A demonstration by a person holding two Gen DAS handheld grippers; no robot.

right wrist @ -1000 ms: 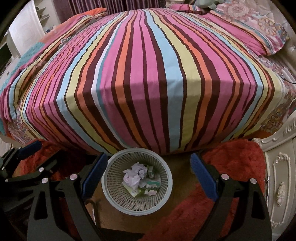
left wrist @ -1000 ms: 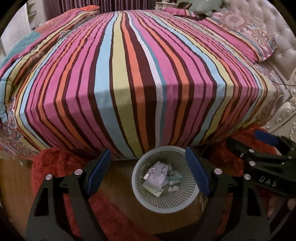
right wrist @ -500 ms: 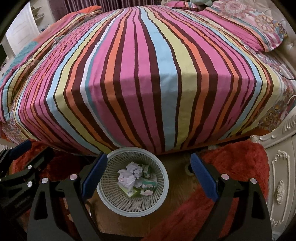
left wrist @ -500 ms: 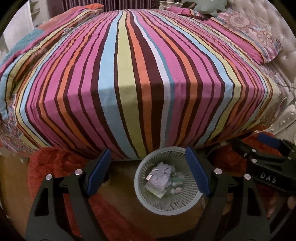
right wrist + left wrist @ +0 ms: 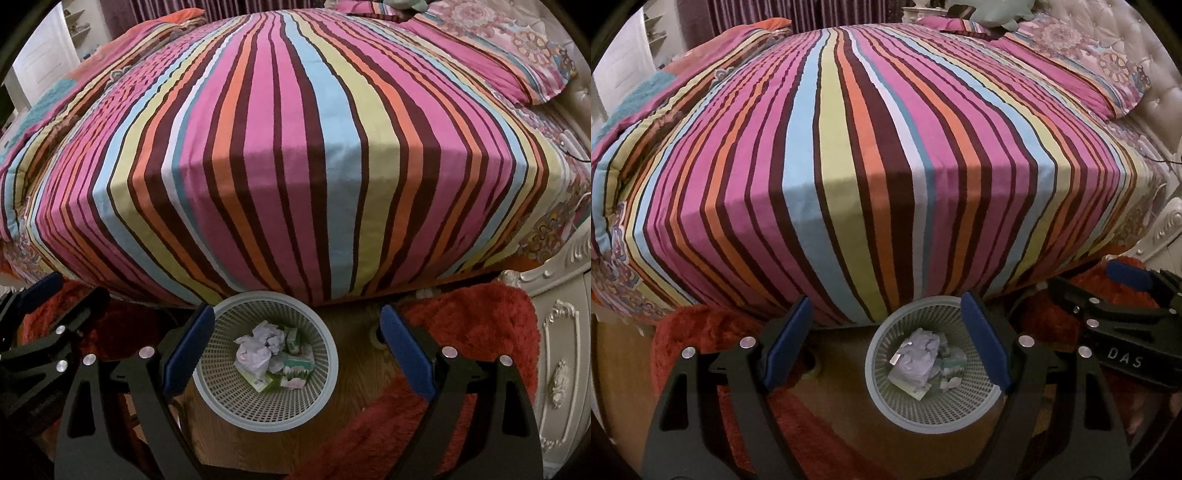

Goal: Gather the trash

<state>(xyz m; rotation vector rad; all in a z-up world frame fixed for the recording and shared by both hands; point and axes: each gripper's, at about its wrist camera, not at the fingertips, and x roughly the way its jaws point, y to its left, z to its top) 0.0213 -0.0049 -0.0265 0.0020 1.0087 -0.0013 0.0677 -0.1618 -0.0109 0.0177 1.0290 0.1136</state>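
Left gripper (image 5: 886,343) and right gripper (image 5: 295,350) side by side, both angled down, jaws spread and empty, above mesh wastebasket (image 5: 317,406) holding crumpled paper trash (image 5: 258,349), floor beside striped bed (image 5: 295,147)

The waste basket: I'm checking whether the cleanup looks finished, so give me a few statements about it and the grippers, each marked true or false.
1. The waste basket stands on the floor at the foot of the striped bed. True.
2. The basket is empty. False: crumpled paper and small green-and-white cartons lie in it.
3. The right gripper is shut on a piece of trash. False: its jaws stand wide apart with nothing between them.
4. The left gripper is open and holds nothing. True.
5. The basket has a lid on it. False: its top is open and the contents show.
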